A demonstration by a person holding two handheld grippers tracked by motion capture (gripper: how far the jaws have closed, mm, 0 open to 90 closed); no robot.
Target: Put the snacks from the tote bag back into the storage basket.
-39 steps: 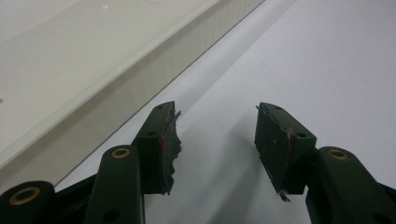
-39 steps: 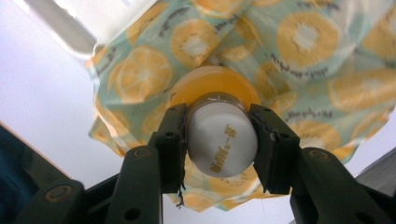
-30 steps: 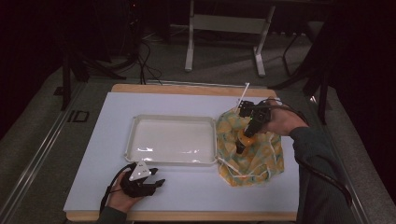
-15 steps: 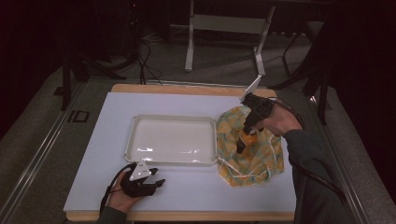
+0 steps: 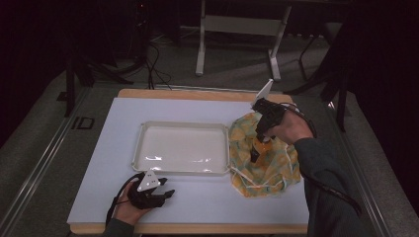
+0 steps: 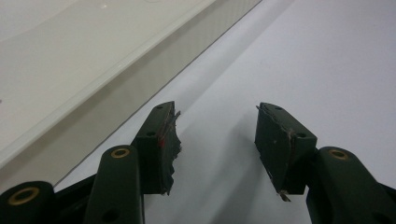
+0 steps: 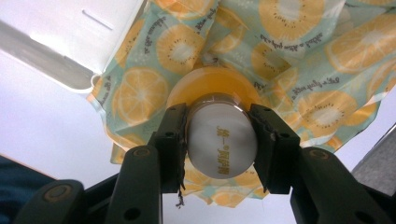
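Observation:
A small container with a white cap (image 7: 222, 144) and an orange body (image 5: 261, 145) hangs over a cloth (image 5: 276, 165) printed with orange slices (image 7: 140, 93). My right gripper (image 7: 218, 112) points down at the cloth (image 5: 255, 156). Its jaws have just been closing and now press on the cap from both sides. My left gripper (image 5: 165, 193) rests on the white table near the front edge, beside the tray's near wall. It stands open (image 6: 217, 135) with nothing between the pads.
A shallow cream tray (image 5: 180, 126) lies mid-table, its right rim touching the cloth; its wall (image 6: 93, 79) runs past the left gripper, and a corner (image 7: 56, 60) is under the cloth's edge. Dark floor and a table frame lie beyond the far edge.
The right hand has shifted slightly toward the far edge and tipped more upright over the cloth, still around the container. The left hand has not moved.

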